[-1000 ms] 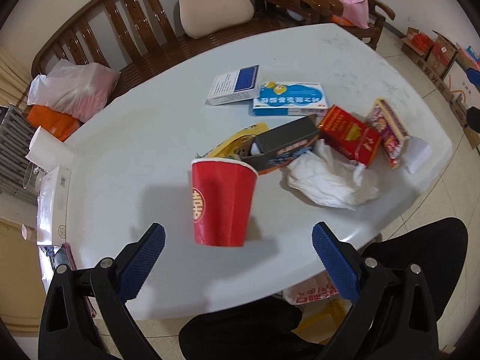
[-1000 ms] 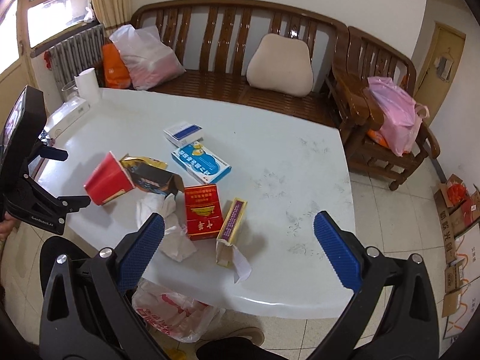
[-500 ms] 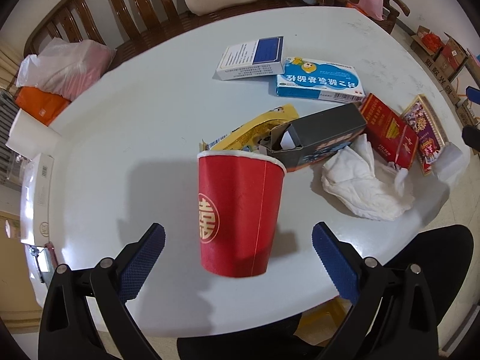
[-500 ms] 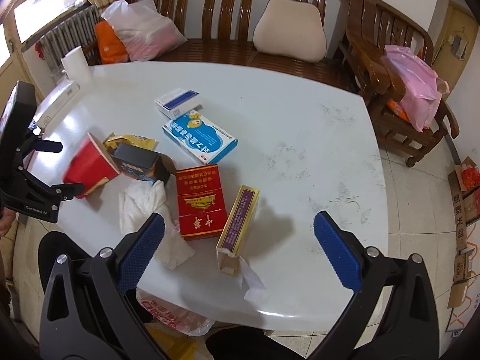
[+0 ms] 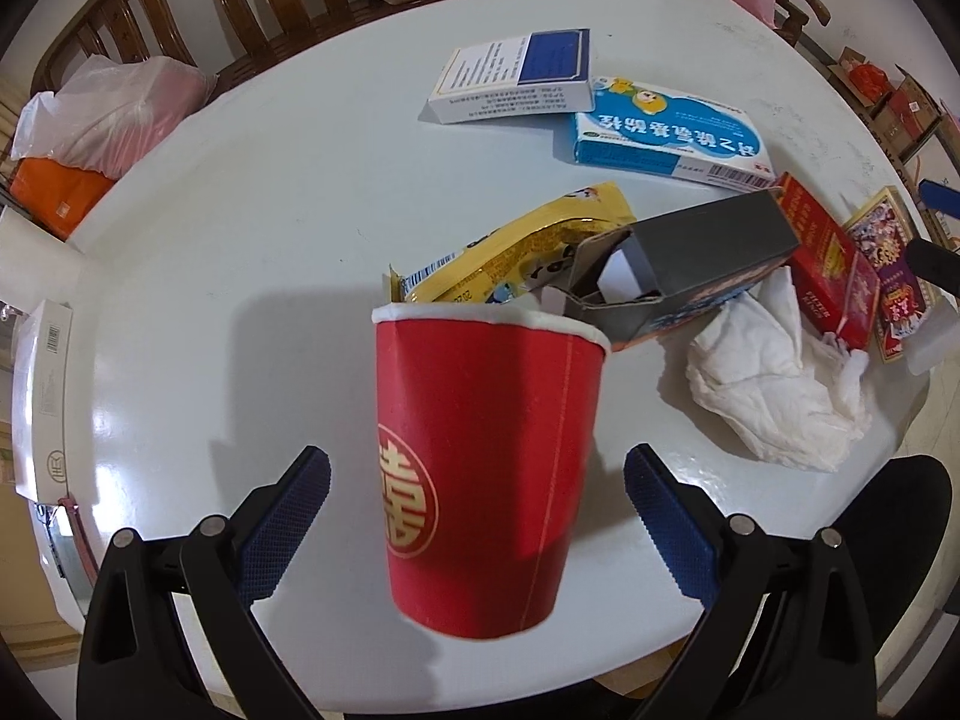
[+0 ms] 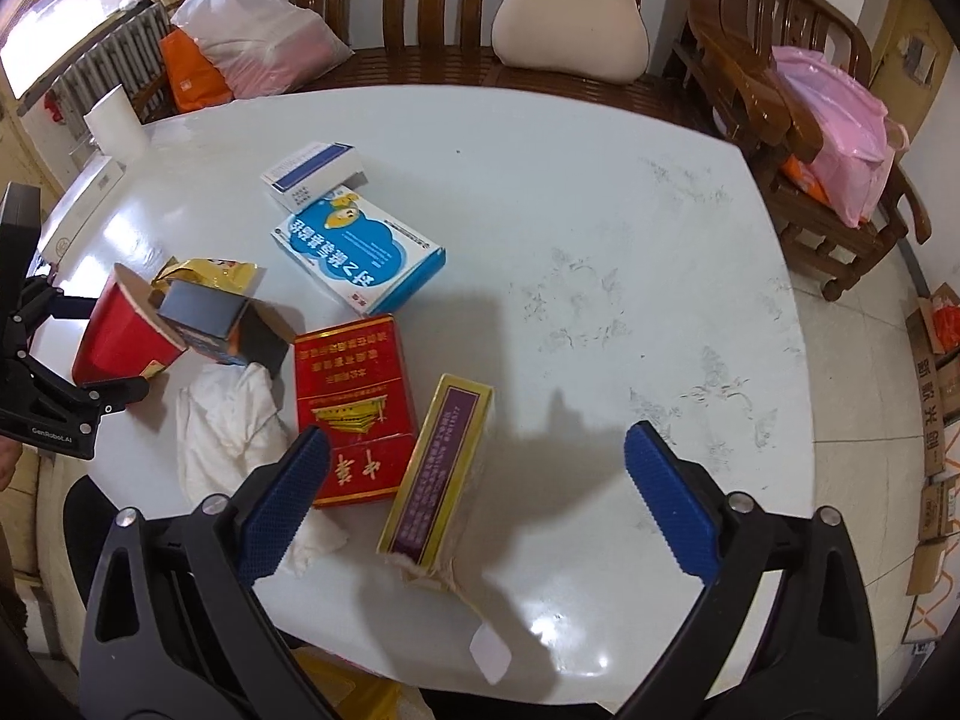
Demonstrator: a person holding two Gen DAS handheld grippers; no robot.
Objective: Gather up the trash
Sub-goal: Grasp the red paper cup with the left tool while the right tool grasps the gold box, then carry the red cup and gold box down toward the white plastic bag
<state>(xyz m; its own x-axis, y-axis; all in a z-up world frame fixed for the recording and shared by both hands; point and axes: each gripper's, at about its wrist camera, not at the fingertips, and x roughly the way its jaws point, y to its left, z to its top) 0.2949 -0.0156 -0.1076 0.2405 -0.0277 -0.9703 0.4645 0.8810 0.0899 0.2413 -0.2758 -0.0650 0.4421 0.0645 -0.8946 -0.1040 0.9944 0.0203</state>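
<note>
Trash litters the table (image 6: 600, 210) — our left gripper (image 5: 477, 468), jaws spread wide and touching nothing, straddles the upright red cup (image 5: 486, 468). Our right gripper (image 6: 477, 462), just closing slightly but still wide and empty, hangs over the purple-and-gold box (image 6: 438, 468), which runs lengthwise away from it.

From my left wrist view, the red cup (image 5: 486, 468) hid the near end of the yellow wrapper (image 5: 516, 252) and part of the grey box (image 5: 690, 264) at its twelve o'clock. The purple box (image 5: 894, 276) at three o'clock was partly covered by a dark blurred shape. The bench (image 5: 198, 6) was cut off at the top edge. In my right wrist view, small print on the red carton (image 6: 354, 402) was too fine to read, and the tissue (image 6: 228, 426) ran under my gripper finger (image 6: 282, 504).
</note>
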